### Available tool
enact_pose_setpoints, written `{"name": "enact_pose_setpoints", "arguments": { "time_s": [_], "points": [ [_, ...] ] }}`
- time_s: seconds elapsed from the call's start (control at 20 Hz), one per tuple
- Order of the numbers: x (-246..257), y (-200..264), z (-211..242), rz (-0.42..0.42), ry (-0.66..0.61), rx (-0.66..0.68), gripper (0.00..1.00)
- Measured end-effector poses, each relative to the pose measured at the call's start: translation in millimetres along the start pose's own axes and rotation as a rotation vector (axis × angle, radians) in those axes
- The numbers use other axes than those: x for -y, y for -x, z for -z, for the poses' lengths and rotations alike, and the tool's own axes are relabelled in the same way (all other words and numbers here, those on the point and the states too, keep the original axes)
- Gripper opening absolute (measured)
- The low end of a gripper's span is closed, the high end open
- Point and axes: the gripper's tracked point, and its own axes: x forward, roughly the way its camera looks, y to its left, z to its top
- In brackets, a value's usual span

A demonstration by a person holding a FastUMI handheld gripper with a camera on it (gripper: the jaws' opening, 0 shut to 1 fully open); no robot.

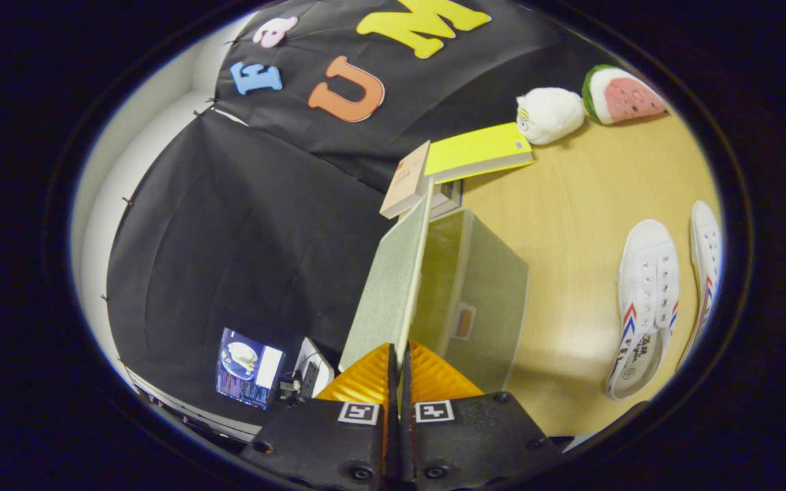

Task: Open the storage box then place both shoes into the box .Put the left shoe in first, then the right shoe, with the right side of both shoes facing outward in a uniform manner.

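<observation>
The pale green fabric storage box (478,300) stands on the light wooden desk (570,225) with its flat green lid (389,286) swung up on edge, and the tongs (398,365) are clenched on the lid's near edge. The two white canvas shoes with red and blue stripes (645,307) lie side by side on the desk beside the box, apart from it. Beyond the box, by the desk's far edge, lie a yellow book (478,150), a white plush toy (550,114) and a watermelon-slice plush (621,95).

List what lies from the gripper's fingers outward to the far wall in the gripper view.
Gripper, fingers shut on the lid → storage box → yellow book → white plush toy → watermelon plush.
</observation>
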Motion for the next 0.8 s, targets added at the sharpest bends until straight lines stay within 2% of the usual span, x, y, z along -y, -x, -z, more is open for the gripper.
{"name": "enact_pose_setpoints", "arguments": {
  "time_s": [0.25,0.45,0.65,0.8],
  "points": [
    [-93.4,-14.1,-21.9,0.006,0.166,0.044,0.05],
    [-158.3,-56.6,-15.4,0.004,0.257,0.023,0.06],
    [-196.2,-106.3,-4.6,0.023,0.346,-0.011,0.09],
    [-209.3,-137.8,-0.6,0.037,0.362,-0.029,0.12]
  ]
}}
